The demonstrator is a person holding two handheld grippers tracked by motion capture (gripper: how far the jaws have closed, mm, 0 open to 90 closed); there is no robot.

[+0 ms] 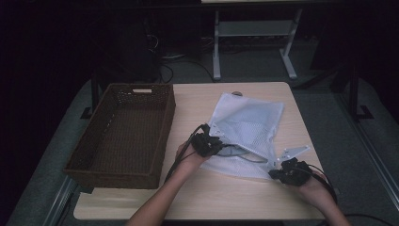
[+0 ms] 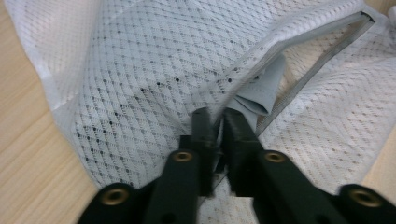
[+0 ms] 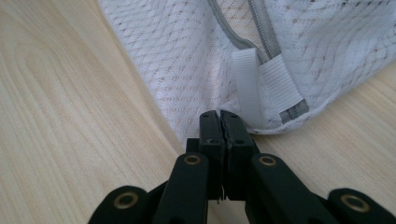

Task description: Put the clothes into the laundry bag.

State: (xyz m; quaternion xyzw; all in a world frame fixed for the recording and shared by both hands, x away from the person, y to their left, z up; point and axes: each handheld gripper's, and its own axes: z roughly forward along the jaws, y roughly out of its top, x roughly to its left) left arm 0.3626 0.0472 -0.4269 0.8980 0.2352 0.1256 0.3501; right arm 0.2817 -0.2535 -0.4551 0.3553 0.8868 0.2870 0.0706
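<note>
A white mesh laundry bag (image 1: 249, 122) lies flat on the wooden table (image 1: 226, 197), right of centre. My left gripper (image 1: 220, 144) is at the bag's near left edge. In the left gripper view it (image 2: 217, 117) is shut on the raised rim of the bag (image 2: 140, 70), beside a fold of grey cloth (image 2: 261, 91) at the opening. My right gripper (image 1: 275, 173) is at the bag's near right corner. Its jaws (image 3: 220, 114) are pressed together on the hem of the bag (image 3: 187, 56), next to a white webbing tab (image 3: 261, 84) and the grey zipper (image 3: 261, 18).
A dark brown wicker basket (image 1: 113, 174) stands along the table's left side, with nothing in it. Bare wood runs along the front edge between the two forearms. Beyond the table's far edge are a dark floor, cables and a white metal frame (image 1: 254, 28).
</note>
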